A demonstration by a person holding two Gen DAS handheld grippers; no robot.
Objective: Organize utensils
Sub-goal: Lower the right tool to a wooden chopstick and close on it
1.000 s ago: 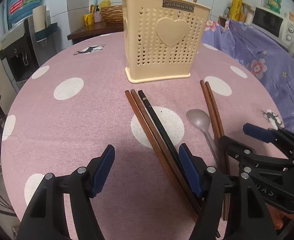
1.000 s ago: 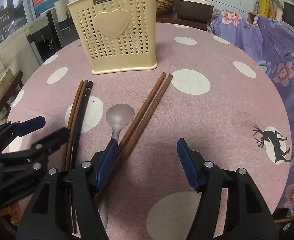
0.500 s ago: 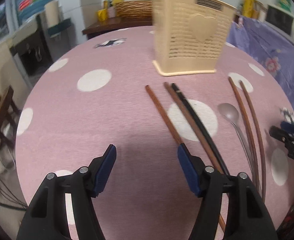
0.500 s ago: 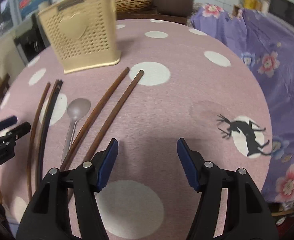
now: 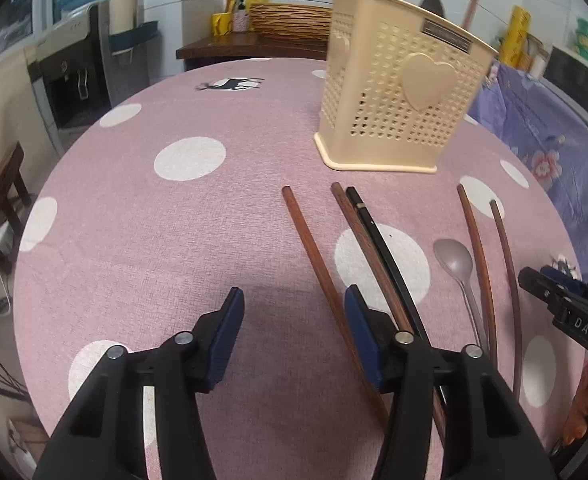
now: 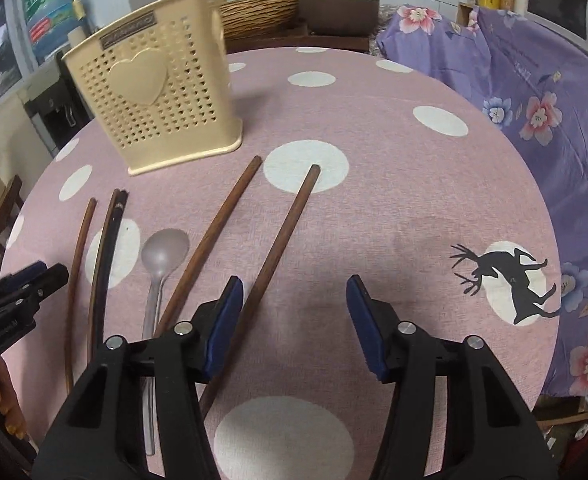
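A cream perforated utensil holder (image 5: 398, 104) (image 6: 158, 100) stands upright on the pink dotted table, with some utensils inside. In front of it lie several brown chopsticks (image 5: 318, 268) (image 6: 210, 240), one black chopstick (image 5: 386, 248) (image 6: 108, 240) and a grey spoon (image 5: 456, 266) (image 6: 162, 256). My left gripper (image 5: 294, 312) is open and empty, low over the table, its right finger beside the leftmost chopstick. My right gripper (image 6: 292, 300) is open and empty, its left finger over the rightmost chopstick (image 6: 282, 236).
The round table (image 5: 154, 220) (image 6: 414, 208) drops off at its edges. A purple floral cloth (image 6: 534, 92) covers furniture to the right. A water dispenser (image 5: 78, 64) and a wooden side table (image 5: 250, 46) with a basket stand behind.
Both grippers have swung apart: the left view turned left, the right view turned right. The outer chopstick of each group has been pushed away from its neighbours. Both grippers stay open.
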